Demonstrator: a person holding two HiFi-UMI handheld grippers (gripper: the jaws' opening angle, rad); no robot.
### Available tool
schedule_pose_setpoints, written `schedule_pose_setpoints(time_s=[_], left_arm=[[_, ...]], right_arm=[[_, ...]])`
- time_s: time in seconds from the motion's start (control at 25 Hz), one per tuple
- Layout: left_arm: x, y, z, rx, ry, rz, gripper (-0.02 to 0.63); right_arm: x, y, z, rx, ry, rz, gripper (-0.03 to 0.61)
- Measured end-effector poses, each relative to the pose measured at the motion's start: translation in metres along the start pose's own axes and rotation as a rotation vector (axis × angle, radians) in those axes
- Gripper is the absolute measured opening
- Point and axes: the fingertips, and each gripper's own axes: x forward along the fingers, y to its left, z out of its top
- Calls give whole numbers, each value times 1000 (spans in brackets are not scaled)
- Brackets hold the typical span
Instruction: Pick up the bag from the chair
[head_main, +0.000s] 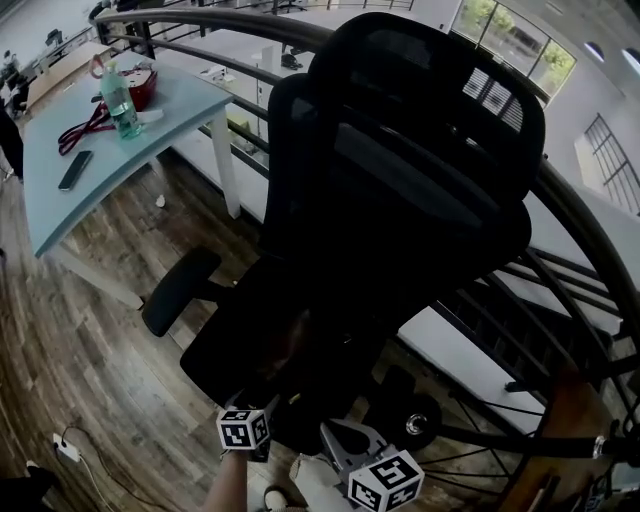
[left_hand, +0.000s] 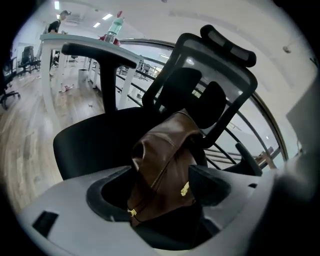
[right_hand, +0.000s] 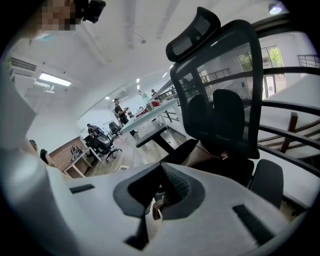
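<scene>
One chair (head_main: 420, 180), one bag (left_hand: 165, 160) (left tool (left_hand: 160, 189) around it), right tool (right_hand: 161, 192)

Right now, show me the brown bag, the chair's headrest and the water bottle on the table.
brown bag (left_hand: 167, 160): left gripper view, middle of its leather side.
headrest (left_hand: 228, 45): left gripper view, centre of its pad.
water bottle (head_main: 120, 106): head view, middle of its body.

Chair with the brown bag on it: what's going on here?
A person holds a gripper in each hand at a black office chair. A brown bag sits on its seat. The left gripper has its tongs open on either side of the bag, not clamped on it. The right gripper is further from the chair, tongs shut. The bag has not yet been lifted.
</scene>
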Motion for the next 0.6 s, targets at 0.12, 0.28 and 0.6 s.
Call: schedule_pose_setpoints(time_s=[0.12, 0.28, 0.6], left_arm=[[16, 8, -2, 14, 38, 9, 328], [28, 15, -8, 48, 96, 29, 317], [24, -3, -6, 75, 139, -2, 70]], right_arm=[[7, -8, -2, 8, 18, -1, 2], [10, -15, -7, 24, 25, -7, 2], [2, -20, 0, 33, 4, -27, 2]])
